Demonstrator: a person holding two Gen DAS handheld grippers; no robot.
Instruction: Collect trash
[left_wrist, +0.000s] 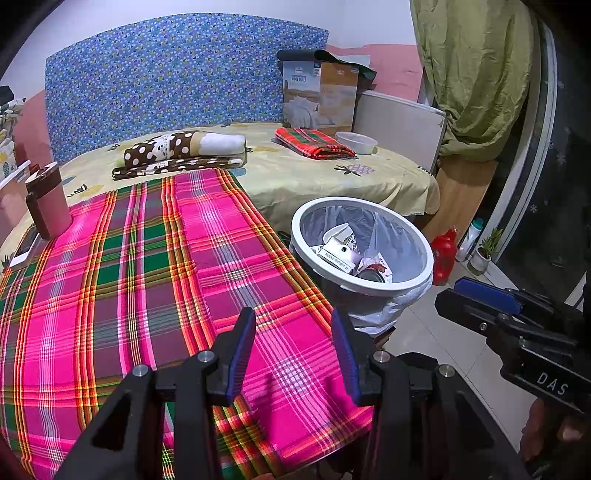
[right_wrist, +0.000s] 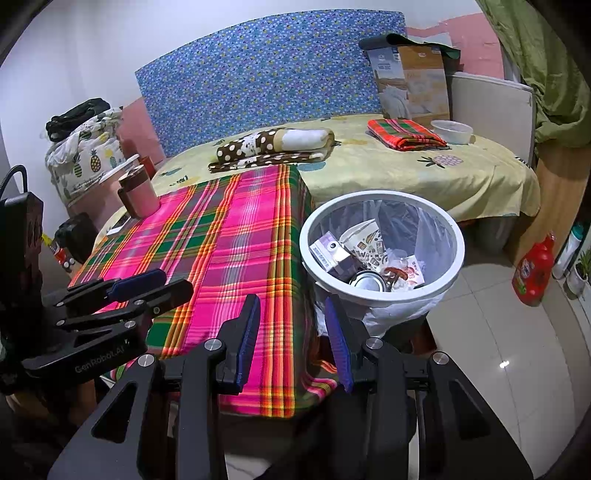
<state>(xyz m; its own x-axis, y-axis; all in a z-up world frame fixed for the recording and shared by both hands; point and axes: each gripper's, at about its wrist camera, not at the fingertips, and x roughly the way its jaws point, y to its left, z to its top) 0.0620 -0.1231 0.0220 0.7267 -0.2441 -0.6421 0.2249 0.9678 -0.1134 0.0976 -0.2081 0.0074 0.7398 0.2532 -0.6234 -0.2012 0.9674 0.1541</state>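
in bin: trash jumbled (labels unreadable)

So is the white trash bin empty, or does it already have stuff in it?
Partly filled. The white trash bin has a plastic liner, and at the bottom lie a small carton, a printed paper cup and a round tin.

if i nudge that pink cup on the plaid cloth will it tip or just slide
The pink cup looks tall for its base, so a push near the lid would probably tip it. It stands on a plaid cloth, which may bunch rather than let it slide. It looks rigid; how full it is cannot be told.
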